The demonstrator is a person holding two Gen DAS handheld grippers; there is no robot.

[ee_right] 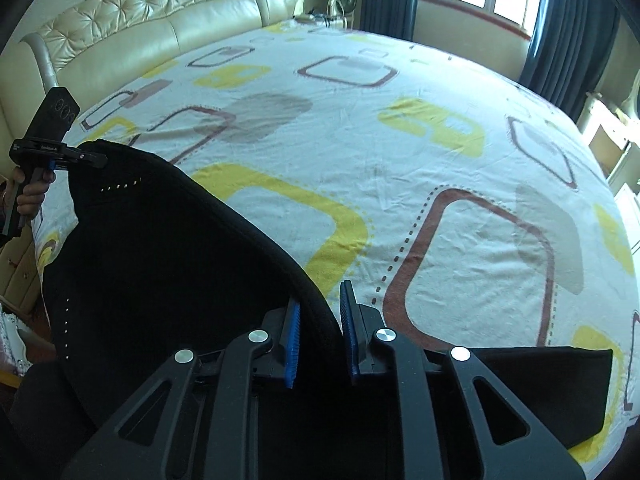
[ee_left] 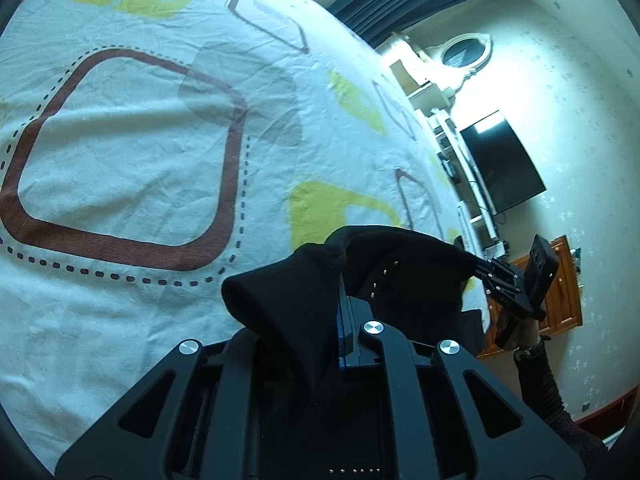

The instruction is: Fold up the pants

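Both the left gripper and right gripper clamp an edge of the black pants, holding them spread above the bed sheet for folding.

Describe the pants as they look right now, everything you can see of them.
The pants are plain black, soft, matte fabric, with short rows of small silver studs. They hang lifted above the patterned bedsheet, stretched between both grippers. The left gripper pinches one edge; in its own view black fabric bunches over its fingers. The right gripper has a thick hemmed edge running between its blue pads, which stand slightly apart. One folded black part lies flat on the sheet at lower right.
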